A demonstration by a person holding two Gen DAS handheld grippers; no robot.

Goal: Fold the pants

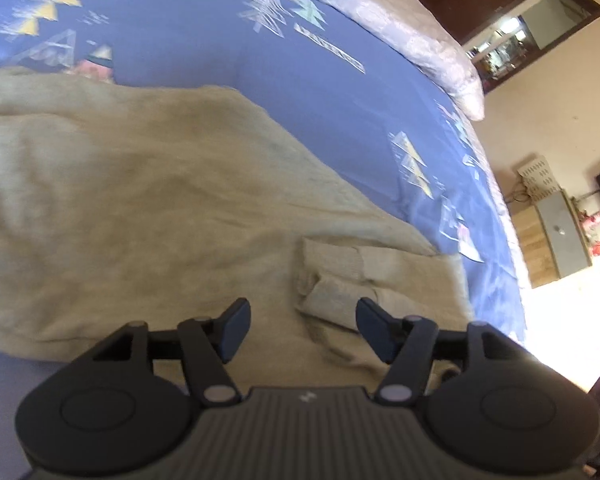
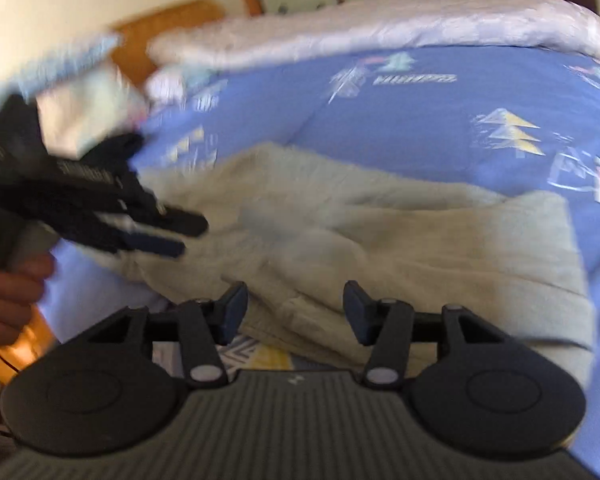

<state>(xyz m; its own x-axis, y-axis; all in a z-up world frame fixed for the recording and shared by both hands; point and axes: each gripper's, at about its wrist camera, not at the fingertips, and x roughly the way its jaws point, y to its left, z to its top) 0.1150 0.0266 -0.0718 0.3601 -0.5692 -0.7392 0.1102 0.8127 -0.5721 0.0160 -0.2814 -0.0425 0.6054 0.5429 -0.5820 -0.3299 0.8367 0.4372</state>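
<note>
On the blue patterned bedspread [image 1: 204, 20] lay the one pair of beige pants [image 1: 148, 184], spread across the near part of the bed with their ribbed cuffs [image 1: 340, 280] turned back onto the cloth just ahead of my left gripper [image 1: 303, 330]. That tool hung above the fabric with its jaws apart and nothing between them. My right gripper [image 2: 295, 312] was the same: jaws parted, empty, over the near edge of the pants [image 2: 380, 236]. From the right wrist view I could see my left gripper [image 2: 156, 232] from the side, held in my hand [image 2: 8, 292], though blur hid much of it.

By my judgement the folding was partway along: the cloth looked doubled over at least once, yet the bundle was loose, rumpled and not squared, so a further fold and some smoothing were probably left.

Counted: one pair of pants, two cuffs showing, two grippers, one bedspread, one pale quilt [image 1: 400, 12] along the far edge.
</note>
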